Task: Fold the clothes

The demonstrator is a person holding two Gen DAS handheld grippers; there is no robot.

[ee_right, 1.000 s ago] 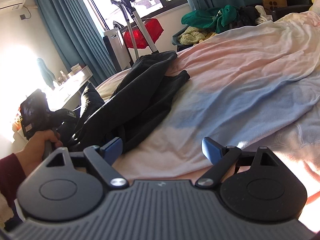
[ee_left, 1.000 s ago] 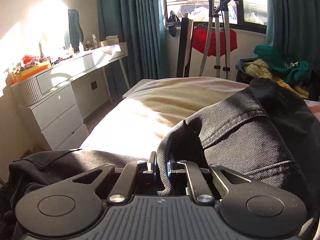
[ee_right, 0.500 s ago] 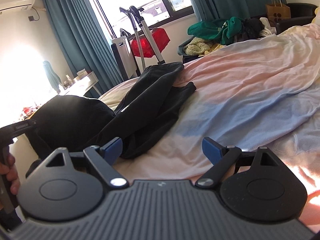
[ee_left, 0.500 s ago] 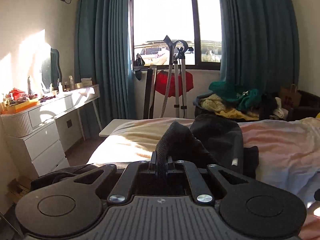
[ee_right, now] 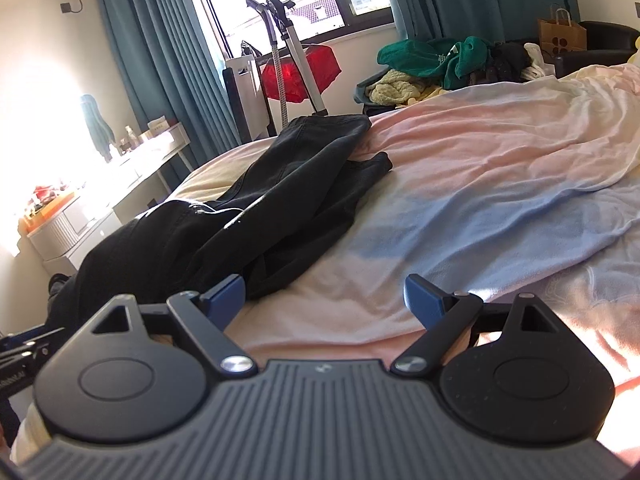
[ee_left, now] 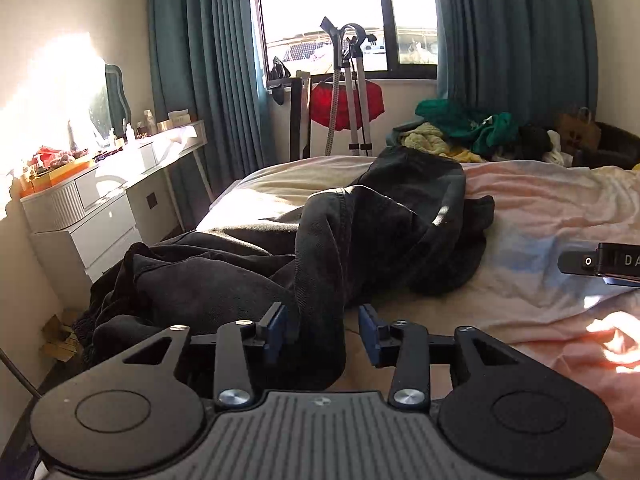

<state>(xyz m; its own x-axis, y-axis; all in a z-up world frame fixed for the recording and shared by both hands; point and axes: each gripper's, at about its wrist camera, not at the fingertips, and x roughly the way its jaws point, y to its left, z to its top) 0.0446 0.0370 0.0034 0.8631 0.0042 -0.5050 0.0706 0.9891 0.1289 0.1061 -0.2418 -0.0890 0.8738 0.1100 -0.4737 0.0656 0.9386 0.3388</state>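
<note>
Black trousers (ee_left: 360,240) lie crumpled along the left side of the bed (ee_left: 540,216), one end hanging over the near edge. My left gripper (ee_left: 323,326) is open, its blue pads apart, with a fold of the trousers lying loose between them. In the right wrist view the trousers (ee_right: 280,200) stretch from the near left toward the far bed edge. My right gripper (ee_right: 324,292) is open and empty, low over the pink and blue sheet (ee_right: 460,208), just right of the trousers. Part of the right gripper shows at the right edge of the left wrist view (ee_left: 600,264).
A white dresser (ee_left: 100,208) with clutter stands left of the bed. A garment steamer (ee_left: 352,88) and red item stand by the window. A pile of green and yellow clothes (ee_left: 464,128) and a paper bag (ee_right: 560,36) lie beyond the bed.
My left gripper has opened and let go of the trousers fold it held raised; the trousers have dropped onto the bed. My right gripper stays open, shifted slightly.
</note>
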